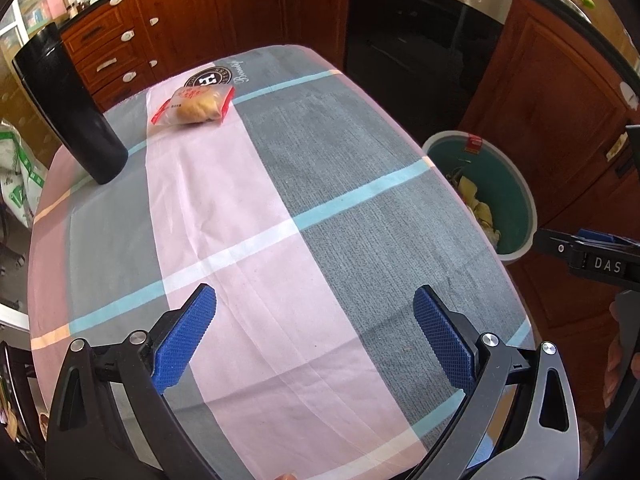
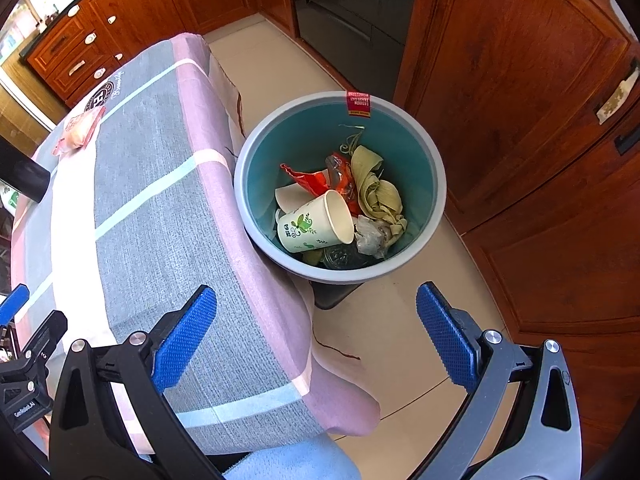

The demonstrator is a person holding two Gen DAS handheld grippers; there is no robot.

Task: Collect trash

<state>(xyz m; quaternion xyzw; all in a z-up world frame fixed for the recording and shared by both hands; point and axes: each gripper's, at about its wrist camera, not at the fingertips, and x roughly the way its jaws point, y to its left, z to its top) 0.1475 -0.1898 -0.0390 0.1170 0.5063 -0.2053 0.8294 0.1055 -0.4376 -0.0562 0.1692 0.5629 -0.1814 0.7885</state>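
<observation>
My left claw (image 1: 314, 336) is spread wide with nothing between its blue pads (image 1: 186, 338), hanging over the near part of the worktop (image 1: 352, 216), which is covered by a checked cloth of pink, grey and pale blue. My right claw (image 2: 316, 334) is just as wide open and empty; its left pad sits over the worktop's edge and its right pad over the tiled floor (image 2: 392, 332).

At the far end of the worktop lies a bag of bread (image 1: 196, 106), clear plastic with red edges, flat on the pink stripe next to a round printed logo. To its left, well apart from it, a tall black cylinder (image 1: 70, 104) stands upright on the cloth.

Beside the worktop's right edge the bin (image 2: 436, 168) stands on the floor, teal inside with a grey rim and a red label at its far rim. Inside it lie a paper cup (image 2: 316, 222) on its side with a green leaf pattern, a crumpled red wrapper (image 2: 310, 180), yellowish husks (image 2: 378, 192) and a scrunched clear wrapper.

Wooden cabinets (image 1: 172, 20) and a dark oven door run behind the worktop.
</observation>
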